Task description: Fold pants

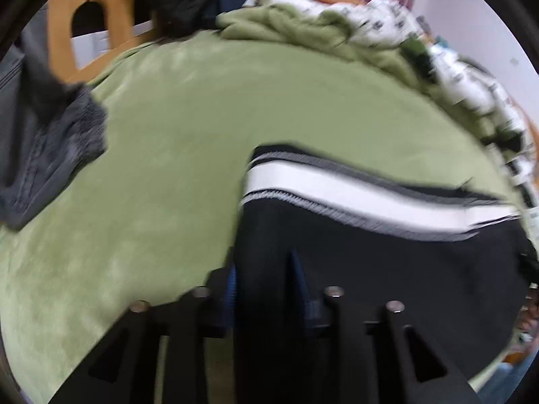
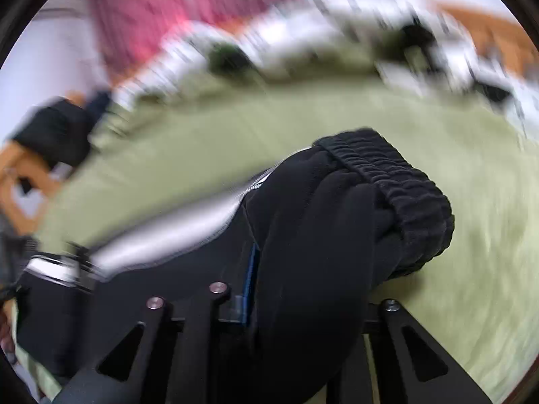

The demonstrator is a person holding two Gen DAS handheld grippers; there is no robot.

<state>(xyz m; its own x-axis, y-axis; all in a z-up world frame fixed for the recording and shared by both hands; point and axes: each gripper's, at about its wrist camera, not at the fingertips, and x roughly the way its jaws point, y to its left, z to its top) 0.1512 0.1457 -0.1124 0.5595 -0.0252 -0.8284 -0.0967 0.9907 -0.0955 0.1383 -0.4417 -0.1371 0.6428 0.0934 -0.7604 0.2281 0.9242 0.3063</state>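
Both tools clamp black pants over green blanket.

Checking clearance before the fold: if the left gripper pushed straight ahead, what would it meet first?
The left gripper already grips the black pants; straight ahead it would probably meet their white stripe, then the green blanket.

The pants are spread on the blanket ahead of the left gripper. A second garment is seen far to its left, bedding behind.
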